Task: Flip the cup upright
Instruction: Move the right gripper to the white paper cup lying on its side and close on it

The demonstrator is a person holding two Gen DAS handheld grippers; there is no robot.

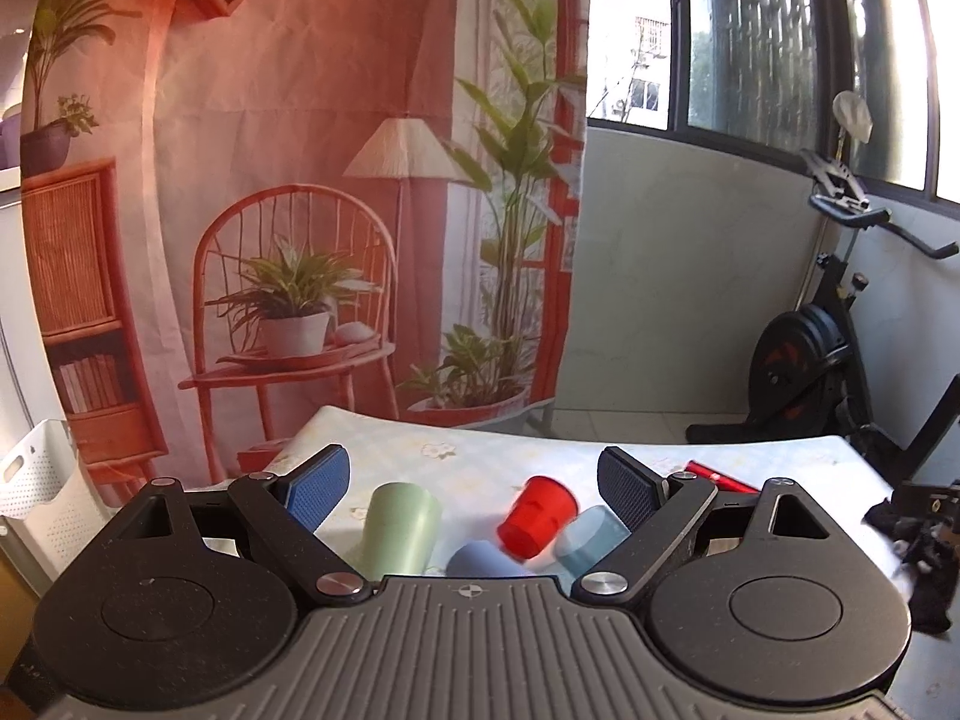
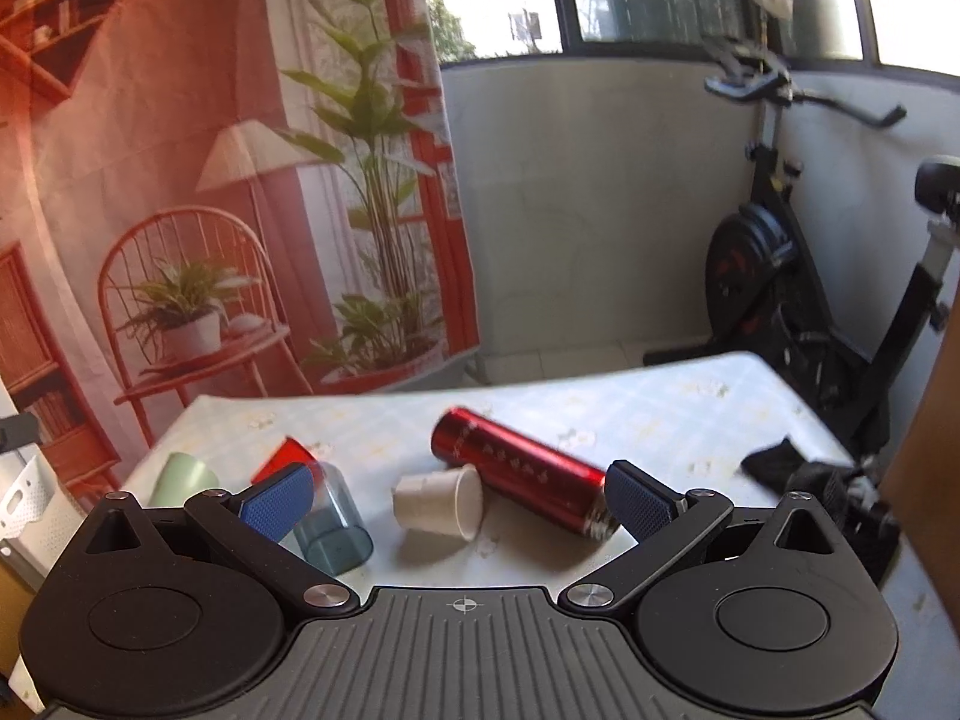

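Several cups sit on the table with the pale floral cloth (image 1: 492, 450). In the left wrist view a green cup (image 1: 401, 531) stands mouth down, a red cup (image 1: 536, 517) is tilted and blurred, and a blue cup (image 1: 480, 561) and a clear blue-grey cup (image 1: 591, 540) stand close by. My left gripper (image 1: 474, 495) is open and empty above them. In the right wrist view a white paper cup (image 2: 441, 504) lies on its side, mouth to the right. My right gripper (image 2: 459, 504) is open around it without touching. The clear blue-grey cup (image 2: 333, 525), red cup (image 2: 287, 456) and green cup (image 2: 183, 480) lie to the left.
A red metal bottle (image 2: 519, 471) lies on its side just behind the paper cup; its end shows in the left wrist view (image 1: 720, 476). A black cloth (image 2: 798, 474) lies at the table's right edge. An exercise bike (image 2: 780, 276) stands behind, a white basket (image 1: 42, 498) at left.
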